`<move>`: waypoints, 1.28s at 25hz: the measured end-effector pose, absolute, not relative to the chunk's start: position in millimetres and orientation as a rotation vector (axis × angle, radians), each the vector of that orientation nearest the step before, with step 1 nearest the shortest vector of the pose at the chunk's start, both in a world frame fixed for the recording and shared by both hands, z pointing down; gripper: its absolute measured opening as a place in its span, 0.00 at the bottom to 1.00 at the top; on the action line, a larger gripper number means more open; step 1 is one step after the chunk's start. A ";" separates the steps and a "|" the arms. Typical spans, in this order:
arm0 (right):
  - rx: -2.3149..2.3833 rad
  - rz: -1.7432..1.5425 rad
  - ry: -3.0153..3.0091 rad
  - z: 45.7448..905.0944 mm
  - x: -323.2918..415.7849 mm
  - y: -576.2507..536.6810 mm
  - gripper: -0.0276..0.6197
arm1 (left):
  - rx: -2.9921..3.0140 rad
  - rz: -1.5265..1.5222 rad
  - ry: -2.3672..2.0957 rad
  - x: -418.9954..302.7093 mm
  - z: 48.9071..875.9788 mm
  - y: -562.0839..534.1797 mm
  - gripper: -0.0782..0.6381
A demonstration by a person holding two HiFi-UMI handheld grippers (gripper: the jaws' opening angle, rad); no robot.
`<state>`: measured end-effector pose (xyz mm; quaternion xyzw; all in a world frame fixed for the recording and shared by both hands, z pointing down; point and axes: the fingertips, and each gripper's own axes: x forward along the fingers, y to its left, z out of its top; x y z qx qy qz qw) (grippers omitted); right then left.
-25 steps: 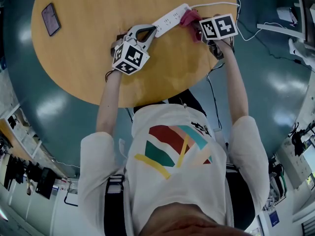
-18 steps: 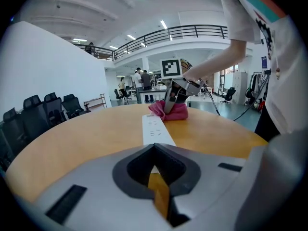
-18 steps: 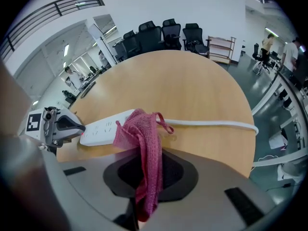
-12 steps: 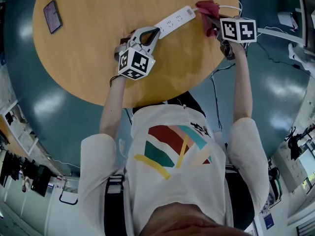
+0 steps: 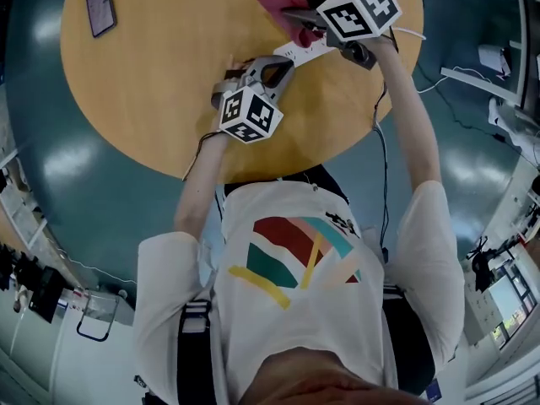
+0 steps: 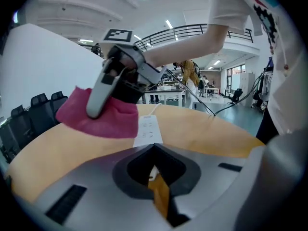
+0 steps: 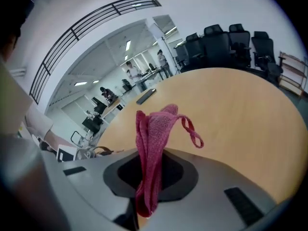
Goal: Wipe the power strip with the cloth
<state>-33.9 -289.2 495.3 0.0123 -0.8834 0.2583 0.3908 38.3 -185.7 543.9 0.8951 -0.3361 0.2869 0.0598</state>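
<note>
The left gripper [image 6: 154, 148] has its jaws closed on the near end of the power strip [image 6: 148, 129]; a small white piece of the strip shows in the hollow between them. From there the strip lies flat on the round wooden table [image 5: 152, 99]. Its long axis runs straight away from the left jaws, and the sockets face up. In the head view this axis goes on a slant, from the left gripper up and to the right, until it passes under the right gripper [image 7: 151, 153]. At the far end a white cable [image 6: 155, 109] leaves the strip.

The right gripper is closed on the pink cloth [image 7: 151, 143]. The cloth is pinched as a folded band that stands up out of the jaws, and a thin loop [image 7: 192, 131] hangs from its top. The right gripper view shows this fold and the loop, but the power strip does not appear in it. The left gripper view shows that the cloth hangs in a wide sheet below the right gripper. It is at the left side of the strip's far end, just beside it, but contact is not clear.

A dark phone [image 5: 99, 7] lies on the table, well apart from both grippers. Black chairs [image 7: 226, 40] stand behind the table.
</note>
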 end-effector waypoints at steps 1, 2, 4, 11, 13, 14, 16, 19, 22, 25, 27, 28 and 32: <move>-0.009 0.654 -2.233 498.8 -48.5 -285.4 0.10 | 2.709 0.858 -1.020 38.1 543.2 -185.8 0.17; -0.052 0.654 -2.219 502.2 -59.7 -280.1 0.10 | 2.712 0.850 -1.020 39.5 542.4 -185.5 0.17; -0.157 0.612 -2.188 507.7 -73.8 -265.8 0.10 | 2.724 0.835 -1.018 43.0 540.8 -183.2 0.17; -0.660 -0.135 -1.955 516.9 -81.8 -241.9 0.10 | 2.757 0.819 -0.955 20.2 538.2 -181.3 0.17; -0.796 -0.181 -1.798 523.1 -64.4 -233.2 0.10 | 2.763 0.823 -0.939 18.8 538.8 -181.7 0.17; -0.848 -0.186 -1.722 526.9 -54.7 -229.1 0.10 | 2.765 0.821 -0.935 19.8 539.6 -181.8 0.17; -0.913 -0.200 -1.616 536.0 -43.2 -223.7 0.10 | 2.764 0.810 -0.932 21.8 541.4 -180.7 0.17; -0.940 -0.244 -1.569 547.5 -47.7 -219.9 0.10 | 2.759 0.791 -0.941 20.5 540.2 -178.8 0.17; -0.983 -0.257 -1.528 551.2 -41.1 -209.0 0.10 | 2.761 0.789 -0.952 22.8 536.5 -179.7 0.17; -1.033 -0.250 -1.478 557.4 -30.2 -199.0 0.10 | 2.745 0.781 -0.963 21.9 540.3 -179.5 0.17; -1.038 -0.236 -1.472 560.0 -30.3 -197.6 0.10 | 2.725 0.774 -0.975 18.5 543.9 -178.3 0.17; -1.036 -0.229 -1.473 561.9 -28.9 -197.5 0.10 | 2.719 0.774 -0.981 18.7 546.2 -177.5 0.17; -1.017 -0.215 -1.474 575.3 -11.5 -199.9 0.10 | 2.717 0.780 -0.981 27.4 558.3 -173.8 0.17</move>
